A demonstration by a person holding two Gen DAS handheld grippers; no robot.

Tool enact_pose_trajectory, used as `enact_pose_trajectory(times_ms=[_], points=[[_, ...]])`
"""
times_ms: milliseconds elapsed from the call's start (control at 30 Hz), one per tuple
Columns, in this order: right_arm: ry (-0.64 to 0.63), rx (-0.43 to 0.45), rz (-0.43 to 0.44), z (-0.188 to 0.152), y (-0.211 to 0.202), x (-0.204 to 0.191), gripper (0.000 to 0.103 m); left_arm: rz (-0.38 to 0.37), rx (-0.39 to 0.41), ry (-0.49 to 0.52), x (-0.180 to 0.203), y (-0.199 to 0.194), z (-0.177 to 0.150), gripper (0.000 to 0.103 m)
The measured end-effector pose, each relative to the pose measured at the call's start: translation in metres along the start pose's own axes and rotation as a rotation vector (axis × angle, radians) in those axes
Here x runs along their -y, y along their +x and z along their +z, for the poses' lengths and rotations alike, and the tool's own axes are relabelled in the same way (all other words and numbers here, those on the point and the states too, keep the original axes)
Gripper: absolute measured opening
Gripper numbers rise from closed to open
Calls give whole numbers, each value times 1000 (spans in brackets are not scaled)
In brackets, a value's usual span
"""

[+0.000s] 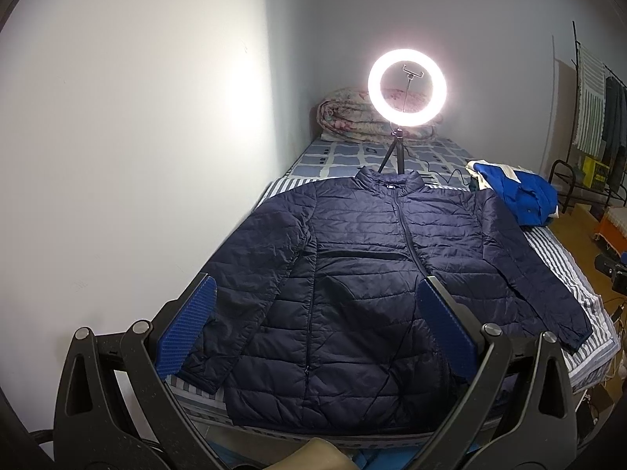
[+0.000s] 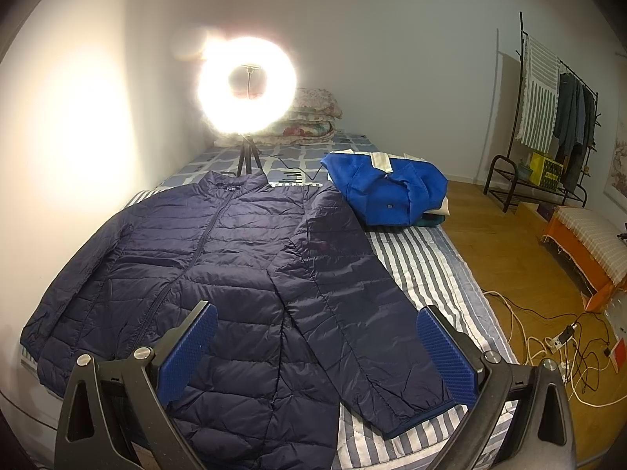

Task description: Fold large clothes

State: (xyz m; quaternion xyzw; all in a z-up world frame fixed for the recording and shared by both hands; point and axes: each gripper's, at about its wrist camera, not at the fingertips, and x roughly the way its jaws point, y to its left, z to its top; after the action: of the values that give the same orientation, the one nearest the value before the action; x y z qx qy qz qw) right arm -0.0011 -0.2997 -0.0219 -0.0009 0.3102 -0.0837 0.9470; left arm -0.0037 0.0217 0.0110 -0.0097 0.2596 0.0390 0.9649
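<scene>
From my left wrist view, my left gripper (image 1: pixel 317 325) hangs above the hem end of the dark navy quilted puffer jacket (image 1: pixel 364 274), its blue-padded fingers (image 1: pixel 188 325) wide apart and holding nothing. The jacket lies front up and zipped on the striped bed (image 1: pixel 556 258), collar toward the glowing ring light on its small tripod (image 1: pixel 405 86), both sleeves spread outward. The sleeve by the wall ends just beside my left-hand pad. A rumpled bright blue garment with cream trim (image 1: pixel 521 192) sits on the bed close to the far sleeve's shoulder, and a rolled floral quilt (image 1: pixel 352 117) lies at the head.

From my right wrist view, my right gripper (image 2: pixel 317 348) is likewise spread and empty, hovering over the lower body and the near sleeve, whose cuff (image 2: pixel 423 411) lies on the stripes close to the bed's edge. Loose white and black cables (image 2: pixel 548 337) lie on the wooden floor beside the bed.

I judge no fold has begun. The shell looks slick and puffy, so a shallow pinch could slip off, or catch only the top layer and drag the front away from the back. Sweeping the far sleeve inward might snag the blue garment. The ring light's glare washes out the collar area here, so placing a grip there would be less certain.
</scene>
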Motion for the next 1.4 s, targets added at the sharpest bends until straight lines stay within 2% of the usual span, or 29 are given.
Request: enact_pose_trajectory(times_ms=[967, 1400], points=[[-1, -3, 2, 1, 1, -5, 103, 4, 2, 3, -2, 0, 1, 103], [-17, -4, 25, 6, 5, -23, 103, 7, 2, 7, -7, 2, -1, 103]])
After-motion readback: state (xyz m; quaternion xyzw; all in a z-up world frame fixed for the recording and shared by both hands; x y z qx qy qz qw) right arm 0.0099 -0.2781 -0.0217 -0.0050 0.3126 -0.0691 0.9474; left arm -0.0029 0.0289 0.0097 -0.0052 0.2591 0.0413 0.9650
